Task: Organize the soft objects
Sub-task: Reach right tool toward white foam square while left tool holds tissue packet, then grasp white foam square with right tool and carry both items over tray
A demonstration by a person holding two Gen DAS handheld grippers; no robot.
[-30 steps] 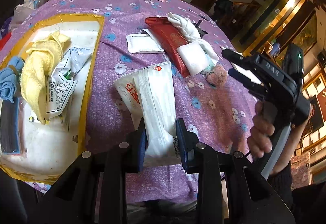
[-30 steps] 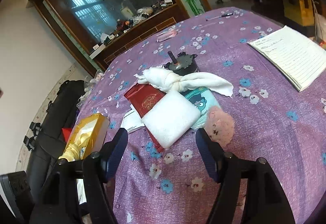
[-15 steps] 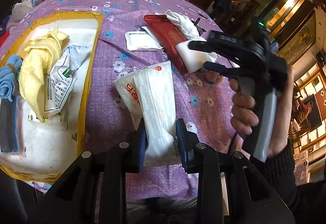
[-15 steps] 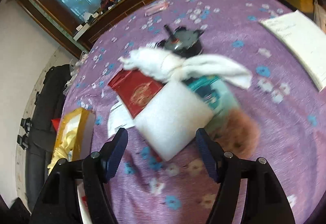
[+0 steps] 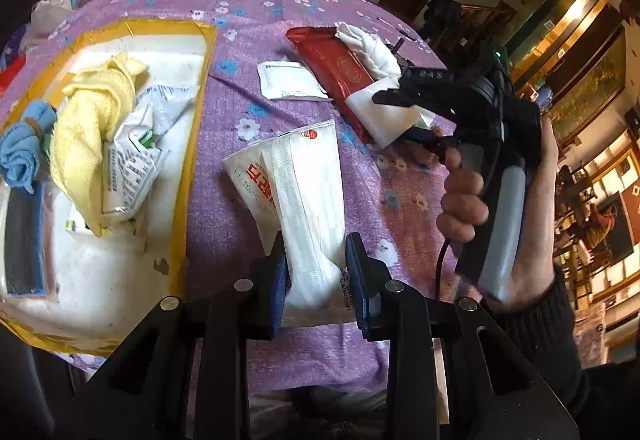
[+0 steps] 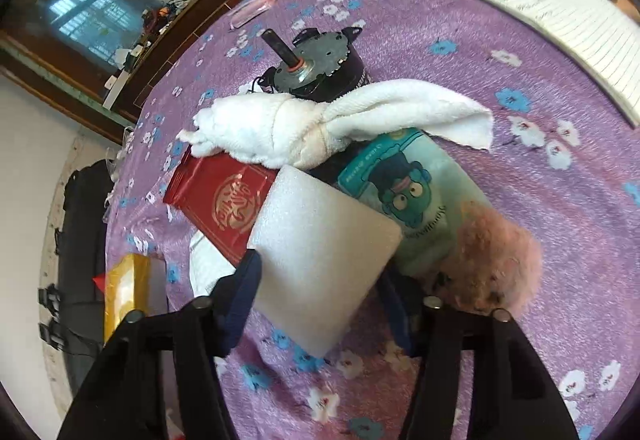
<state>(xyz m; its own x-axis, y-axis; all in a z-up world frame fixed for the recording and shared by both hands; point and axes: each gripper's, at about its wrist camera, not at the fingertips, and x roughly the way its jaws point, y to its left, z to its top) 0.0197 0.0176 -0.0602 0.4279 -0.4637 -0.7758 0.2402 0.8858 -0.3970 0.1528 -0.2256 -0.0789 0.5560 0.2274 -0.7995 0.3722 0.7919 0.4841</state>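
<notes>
My left gripper is shut on the near end of a white tissue pack with red print, which lies on the purple flowered cloth. A hand holds my right gripper to the right, tilted down over a white foam block. The block sits between its fingers. The jaws are closing: the left pad is at the block's edge, and a thin gap still shows at the right pad. The block leans on a red packet and a teal cartoon pack. A knotted white towel lies just behind.
A yellow-rimmed white tray at the left holds a yellow cloth, a blue cloth and a printed packet. A pink fluffy ball, a dark motor, a notebook and a small sachet lie around the pile.
The right gripper came in from the right and lower onto the pile. Its jaws have narrowed around the foam block. The left gripper and its tissue pack stayed put.
</notes>
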